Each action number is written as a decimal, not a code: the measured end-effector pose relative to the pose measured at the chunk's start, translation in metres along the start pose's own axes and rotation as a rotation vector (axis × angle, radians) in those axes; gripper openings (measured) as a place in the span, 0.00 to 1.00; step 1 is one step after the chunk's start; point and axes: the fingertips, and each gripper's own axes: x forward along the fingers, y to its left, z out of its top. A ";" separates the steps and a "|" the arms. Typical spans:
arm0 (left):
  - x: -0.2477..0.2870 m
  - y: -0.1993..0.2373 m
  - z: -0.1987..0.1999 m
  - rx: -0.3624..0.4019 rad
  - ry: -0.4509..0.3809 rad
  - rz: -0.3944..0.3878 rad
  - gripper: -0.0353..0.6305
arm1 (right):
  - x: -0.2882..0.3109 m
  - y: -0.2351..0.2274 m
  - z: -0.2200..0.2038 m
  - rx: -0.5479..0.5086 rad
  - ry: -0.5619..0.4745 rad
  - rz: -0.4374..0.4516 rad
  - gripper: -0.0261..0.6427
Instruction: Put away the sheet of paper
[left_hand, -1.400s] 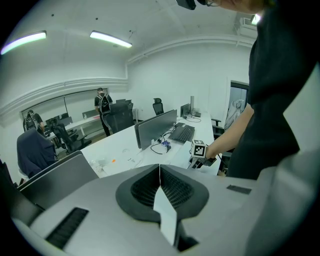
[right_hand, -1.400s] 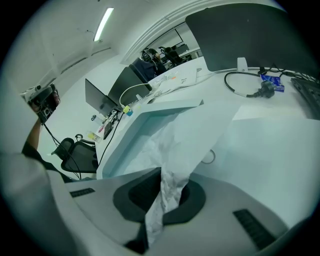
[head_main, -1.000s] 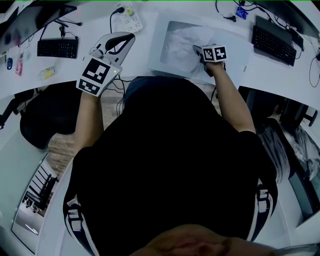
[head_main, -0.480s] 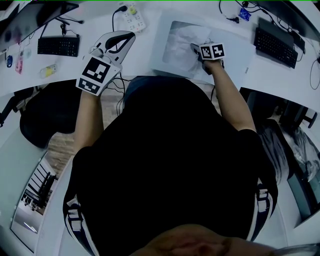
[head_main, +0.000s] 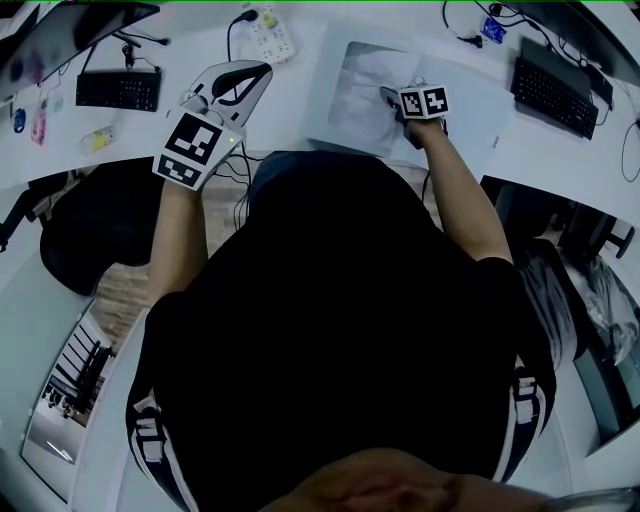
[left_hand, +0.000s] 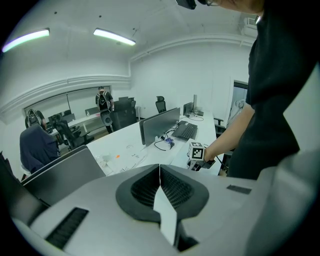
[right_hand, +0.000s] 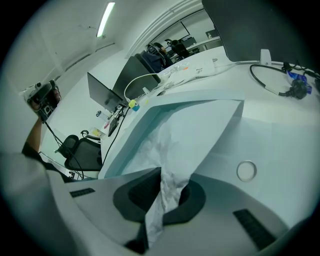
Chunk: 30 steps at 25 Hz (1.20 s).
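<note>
A crumpled white sheet of paper (head_main: 362, 88) lies partly inside a shallow white box (head_main: 478, 112) on the desk. My right gripper (head_main: 389, 98) is at the box's near right side, shut on the sheet. In the right gripper view the paper (right_hand: 172, 145) runs from the pinched jaws (right_hand: 161, 174) into the box (right_hand: 129, 146) beside its raised flap. My left gripper (head_main: 256, 72) hangs over the desk edge to the left of the box, apart from it. Its jaws (left_hand: 159, 171) are together, with a narrow white strip showing between their near ends.
Black keyboards (head_main: 117, 92) (head_main: 553, 86) lie far left and far right. A power strip (head_main: 268, 36) sits behind the left gripper. A black chair (head_main: 90, 235) stands at the left. Cables (right_hand: 277, 82) and a round grommet (right_hand: 246, 170) are right of the box.
</note>
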 end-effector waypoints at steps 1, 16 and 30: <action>0.000 0.001 0.000 0.001 0.000 0.000 0.09 | 0.001 0.001 0.001 -0.002 0.002 0.000 0.06; 0.001 -0.002 0.001 0.003 0.001 -0.002 0.09 | 0.003 -0.001 0.002 0.002 -0.007 0.001 0.06; 0.003 -0.006 0.000 0.007 0.004 -0.023 0.09 | -0.004 -0.020 -0.001 -0.068 -0.002 -0.117 0.34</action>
